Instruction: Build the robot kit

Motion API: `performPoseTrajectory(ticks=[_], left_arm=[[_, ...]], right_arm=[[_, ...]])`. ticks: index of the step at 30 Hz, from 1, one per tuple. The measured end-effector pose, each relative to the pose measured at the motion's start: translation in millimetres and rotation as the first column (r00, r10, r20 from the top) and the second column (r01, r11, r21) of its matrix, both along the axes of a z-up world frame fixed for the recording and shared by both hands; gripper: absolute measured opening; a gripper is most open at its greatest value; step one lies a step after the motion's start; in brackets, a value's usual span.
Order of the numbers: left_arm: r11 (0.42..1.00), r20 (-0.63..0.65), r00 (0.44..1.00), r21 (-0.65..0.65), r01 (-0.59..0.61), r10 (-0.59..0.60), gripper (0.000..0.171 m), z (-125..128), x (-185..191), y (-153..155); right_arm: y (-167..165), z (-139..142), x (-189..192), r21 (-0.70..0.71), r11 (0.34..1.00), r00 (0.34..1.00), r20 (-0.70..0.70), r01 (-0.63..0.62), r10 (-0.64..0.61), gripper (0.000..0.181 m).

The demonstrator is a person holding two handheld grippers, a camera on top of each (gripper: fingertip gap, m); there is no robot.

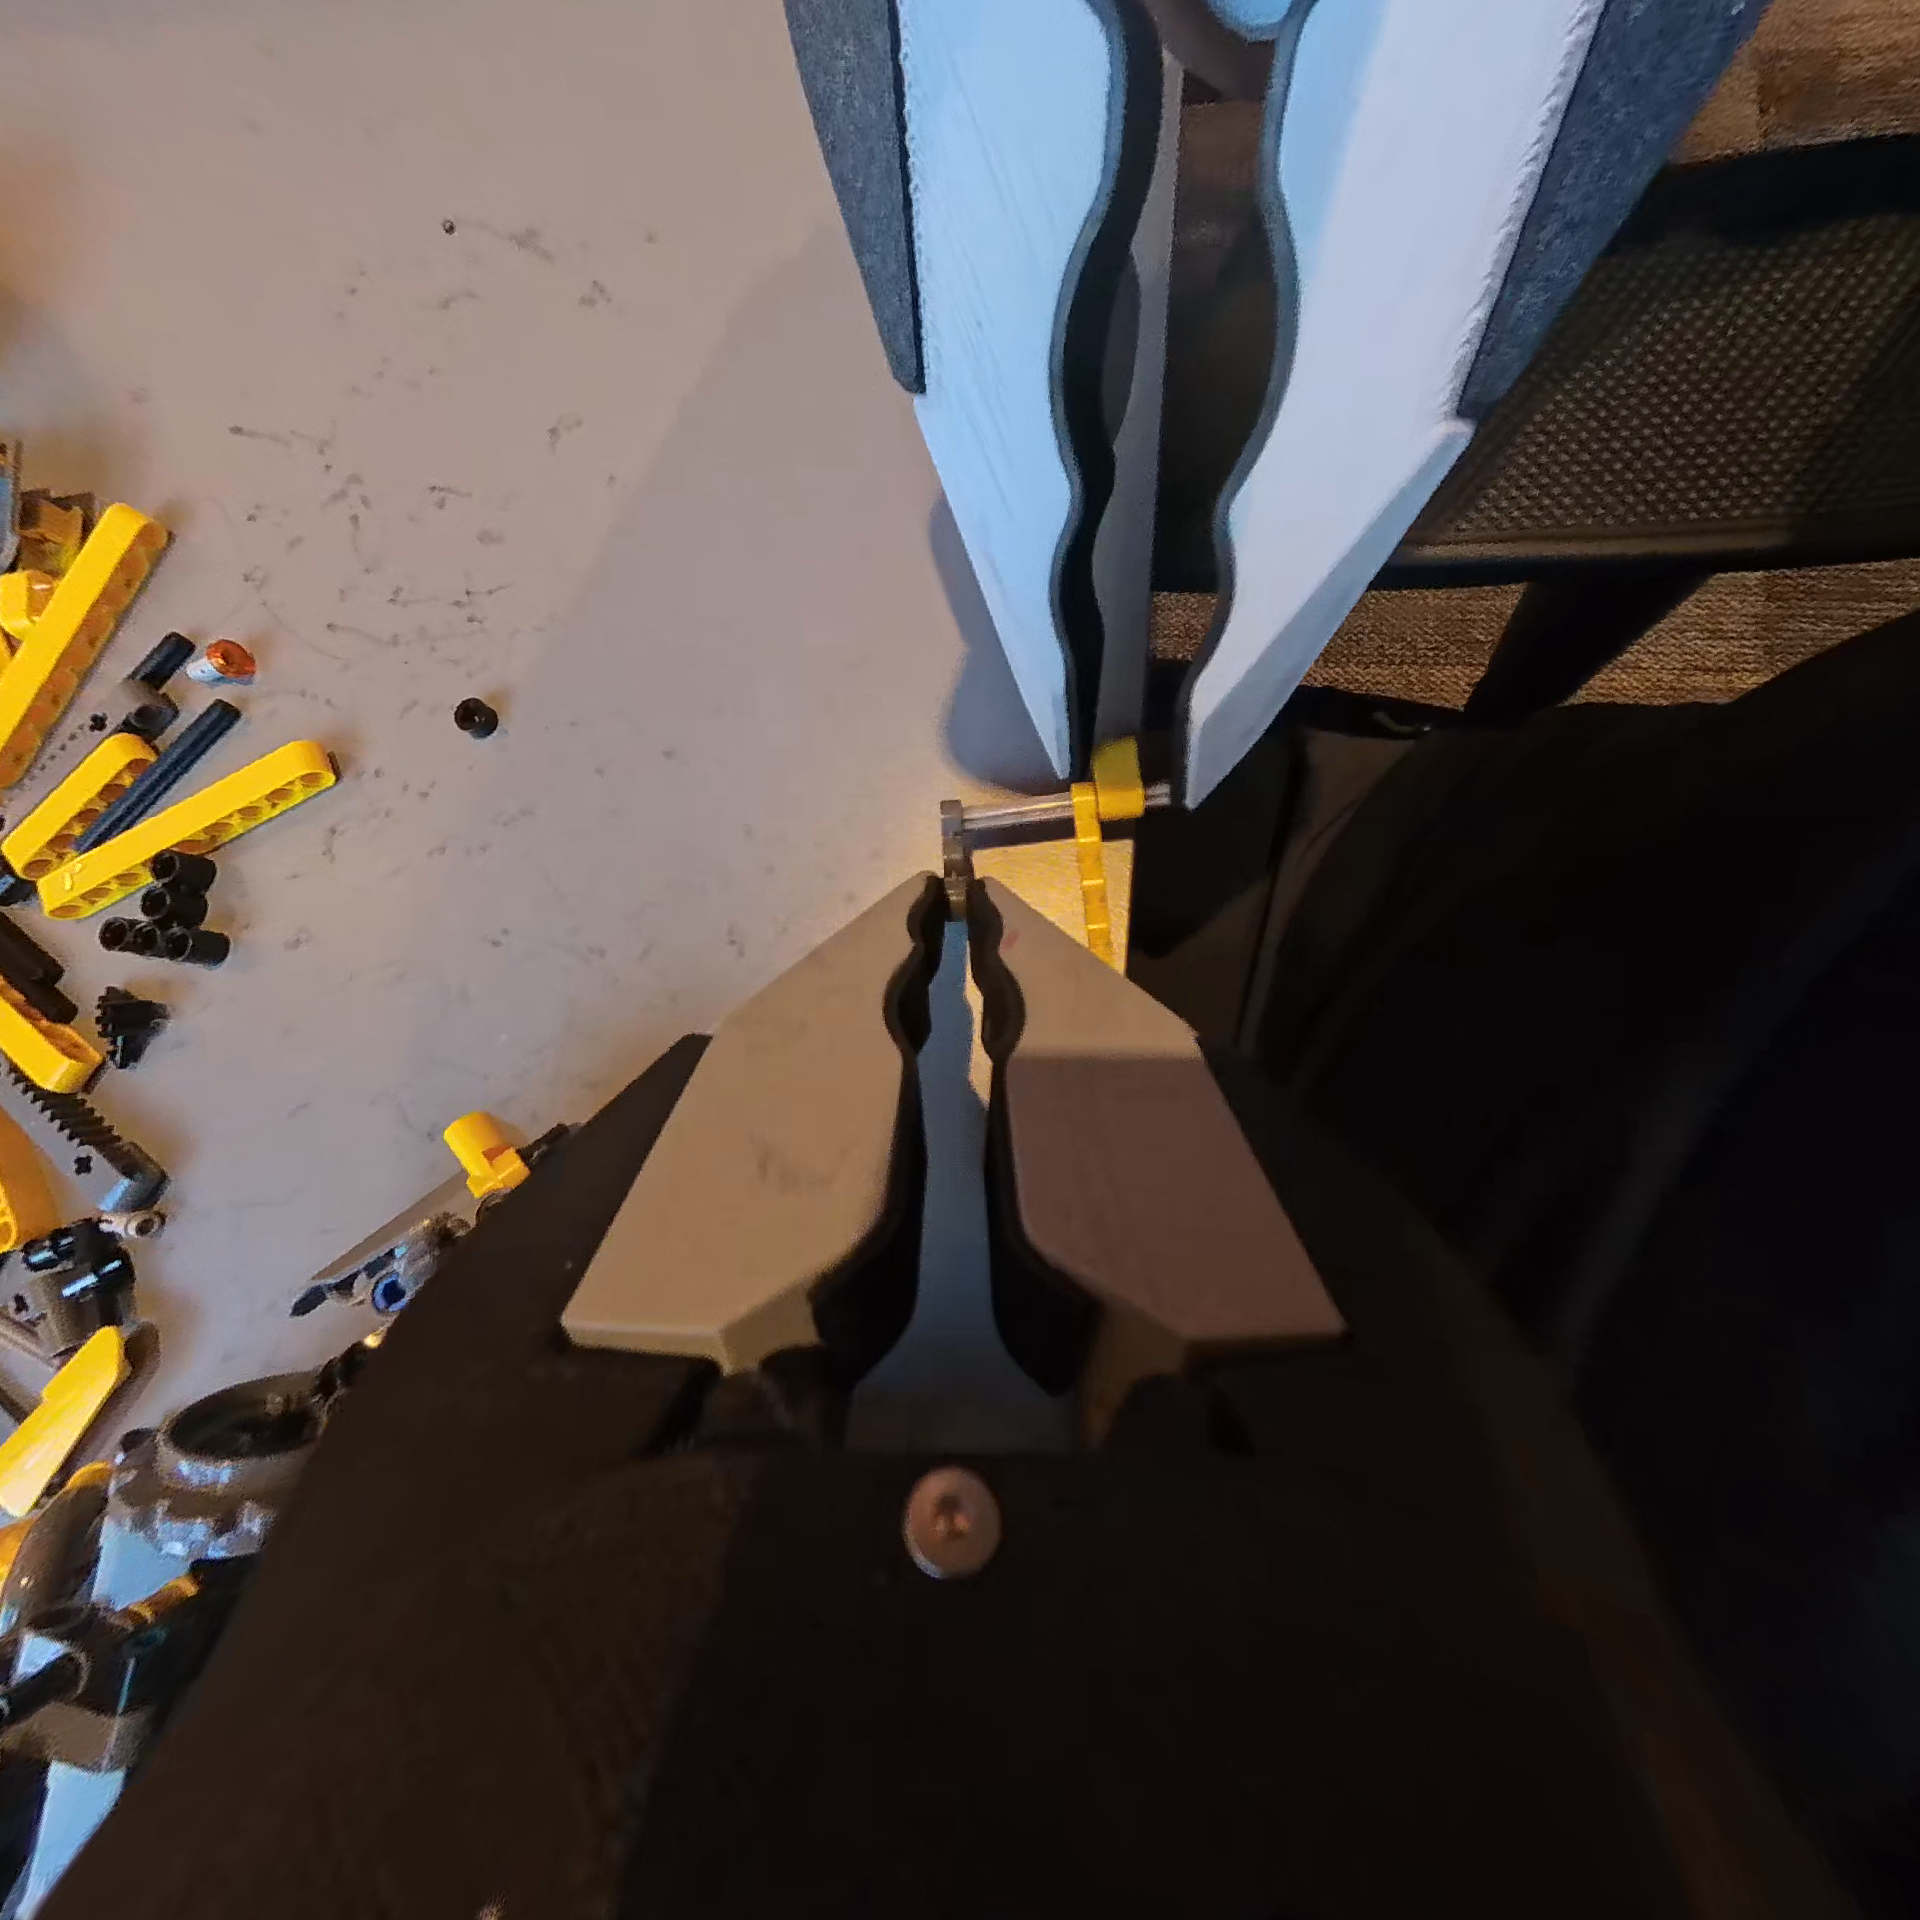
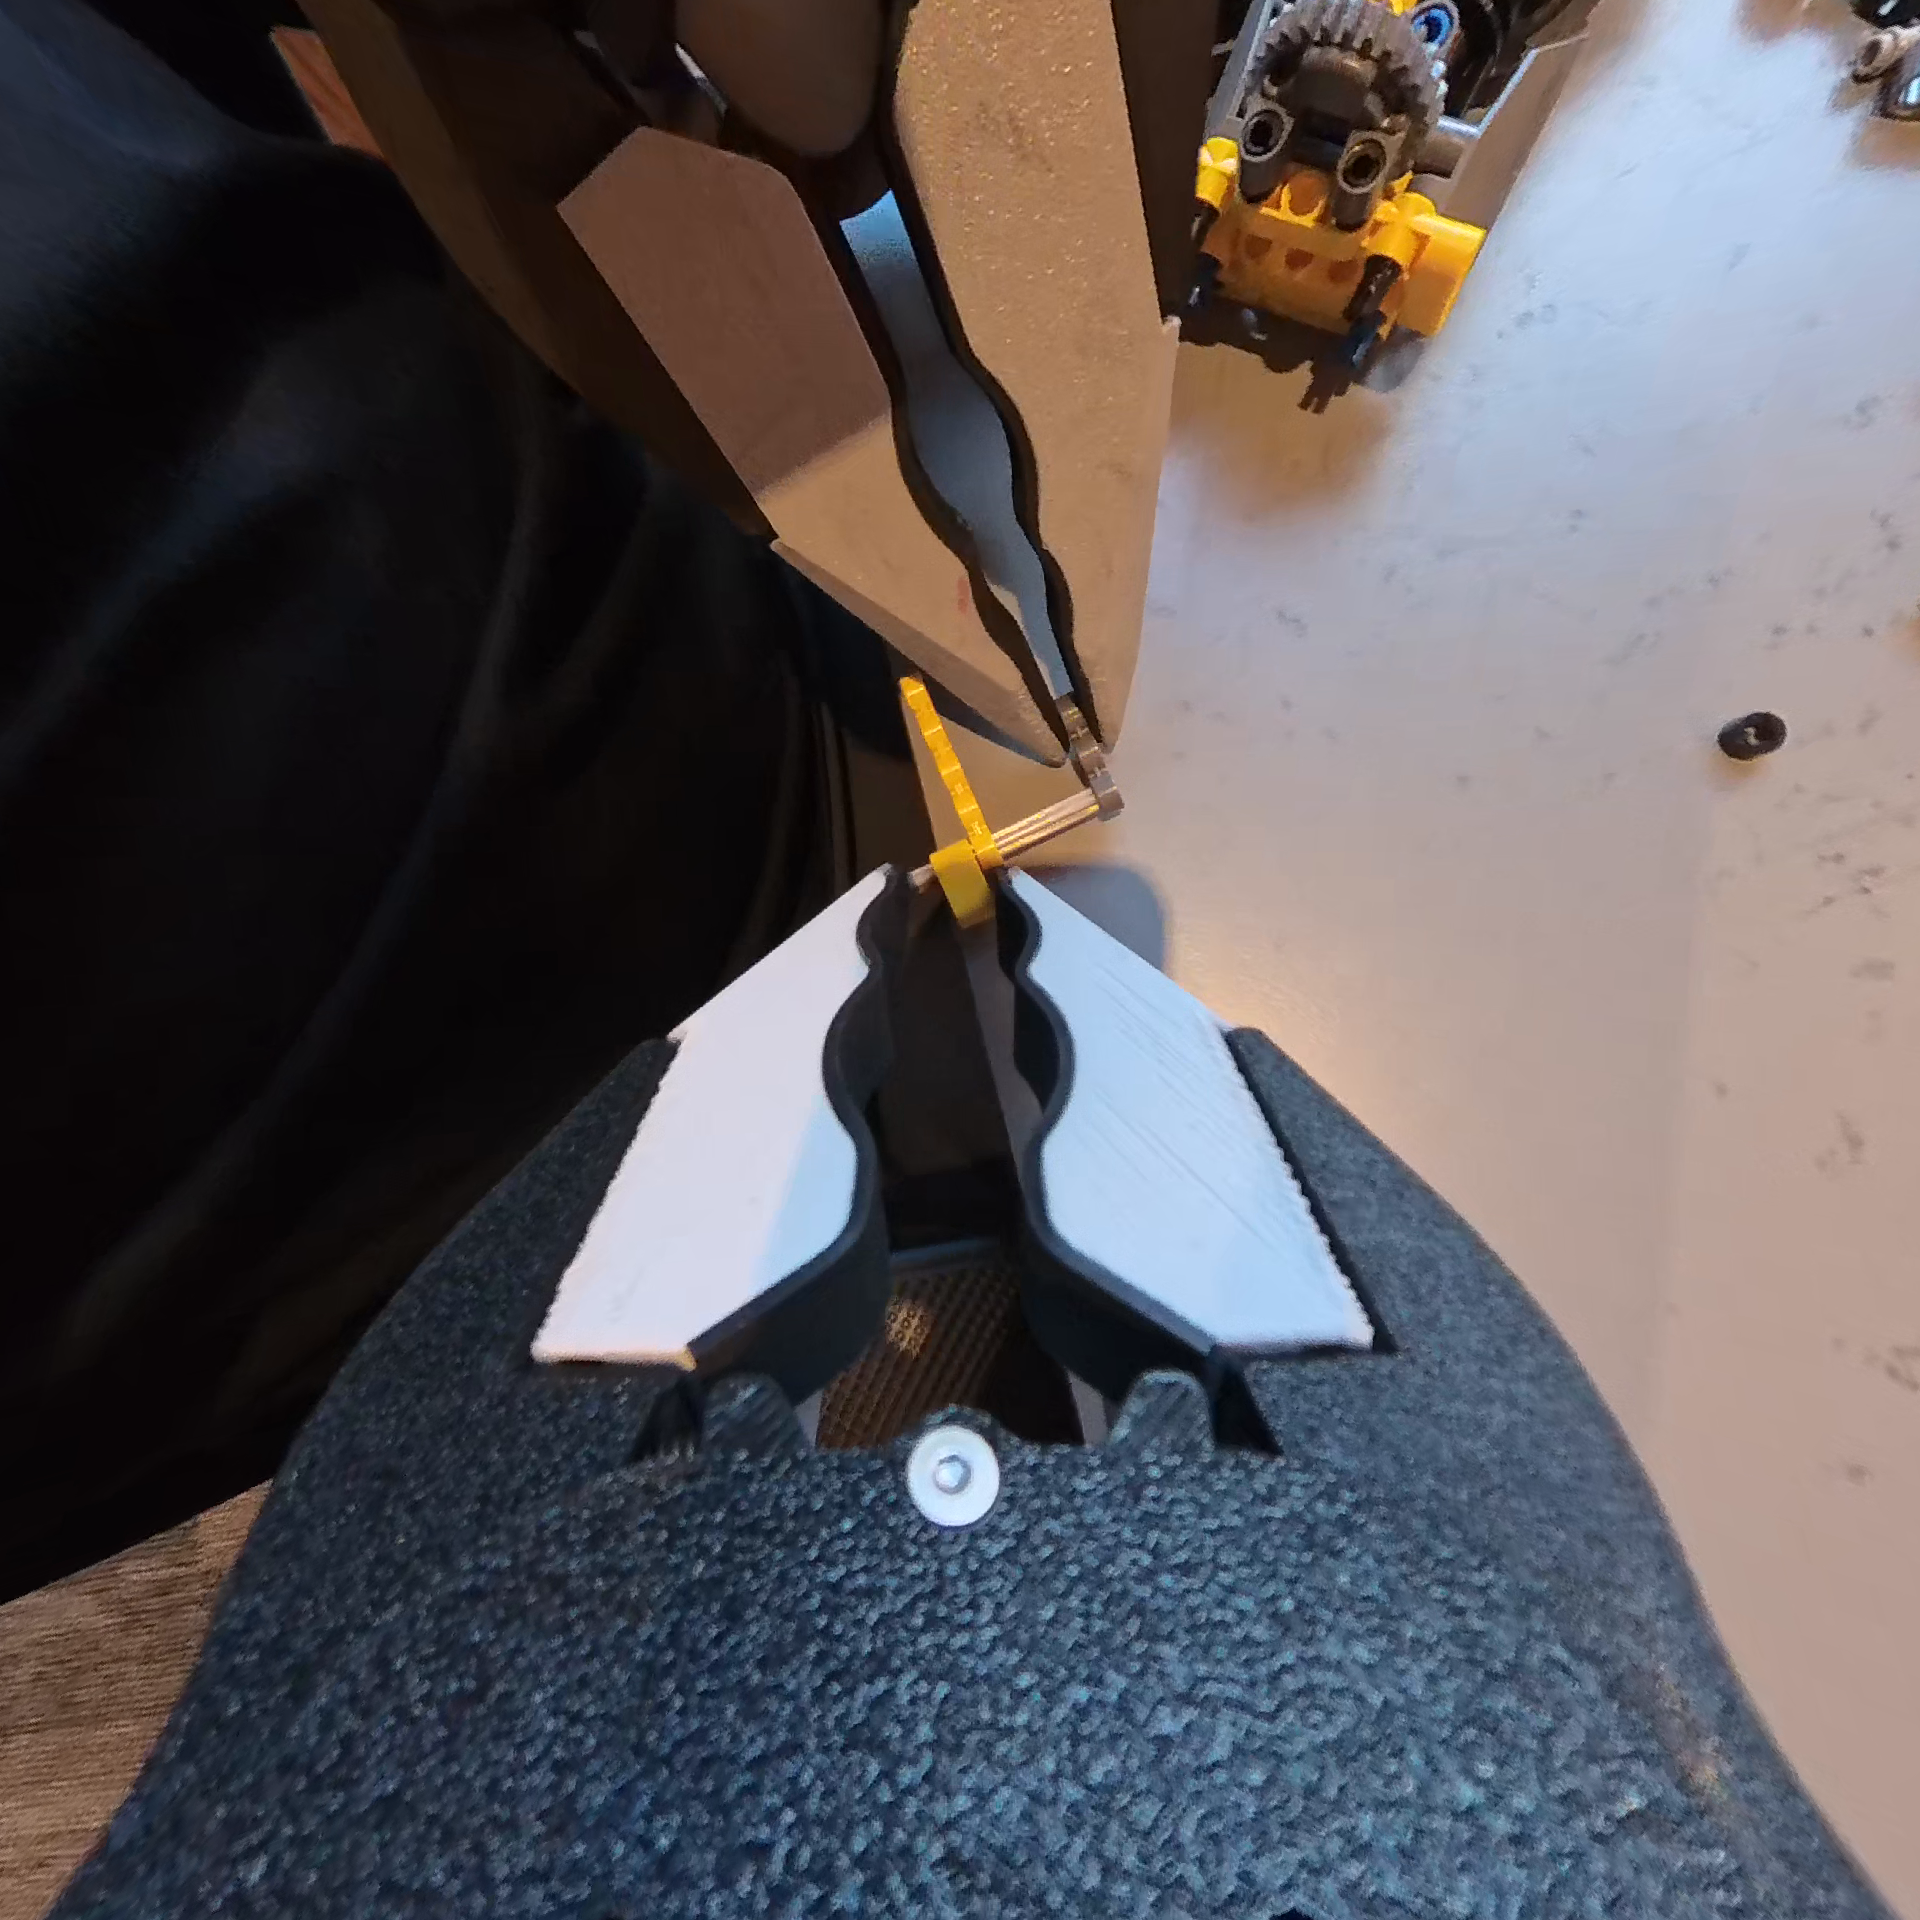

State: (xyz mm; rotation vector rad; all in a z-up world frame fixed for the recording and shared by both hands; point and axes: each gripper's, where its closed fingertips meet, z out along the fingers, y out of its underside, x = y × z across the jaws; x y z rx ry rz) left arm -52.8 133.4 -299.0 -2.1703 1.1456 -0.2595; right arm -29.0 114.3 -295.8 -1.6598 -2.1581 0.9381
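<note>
No box or tray holds the parts; they lie loose on the pale, scuffed tabletop (image 1: 582,436). At its left side sits a heap of yellow holed beams (image 1: 187,821) mixed with black pins and toothed strips, and one small black bush (image 1: 476,717) lies alone on the bare stretch between heap and grippers. In the right wrist view, a half-built yellow and grey geared model (image 2: 1330,197) stands farther back.

Both grippers meet right at the table's near edge, where dark fabric and a brown carpeted floor begin; the tabletop around them is bare.

The left gripper (image 1: 958,896), with tan fingers, is clamped on a small dark grey connector (image 1: 954,847) fixed to one end of a thin grey metal-looking axle (image 1: 1013,816). The right gripper (image 2: 951,883), with white fingers, is closed down on a small yellow connector (image 2: 961,878) at the axle's other end. A thin yellow toothed strip (image 2: 945,758) hangs off that yellow piece. The little assembly is held off the table, spanning the gap between the two sets of fingertips.
</note>
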Motion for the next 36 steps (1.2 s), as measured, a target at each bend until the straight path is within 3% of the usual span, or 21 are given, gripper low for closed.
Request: performPoseTrajectory(ticks=[8, 16, 26, 36], left_arm=[[0.999, 0.049, 0.998, -0.012, -0.039, 0.04, 0.002, 6.3, -6.7, 4.6], [1.0, 0.029, 0.999, 0.016, -0.026, 0.025, 0.001, 3.2, -6.6, 4.0], [0.998, -0.047, 0.998, 0.061, 0.032, -0.029, 0.001, 1.1, -10.5, 1.6], [0.996, -0.068, 0.996, 0.07, 0.055, -0.051, 0.001, -2.2, -12.1, -0.4]], right_arm=[[8.3, -3.5, -8.1, 0.085, 0.996, 1.0, 0.001, -0.018, 0.018, 0.018], [16.5, -5.5, -19.3, 0.184, 0.983, 0.999, -0.053, 0.004, 0.006, 0.049], [11.7, 0.1, -24.1, 0.316, 0.947, 0.981, -0.158, -0.061, 0.116, 0.048], [6.0, -0.9, -23.6, 0.28, 0.953, 0.967, -0.188, -0.114, 0.171, 0.042]])
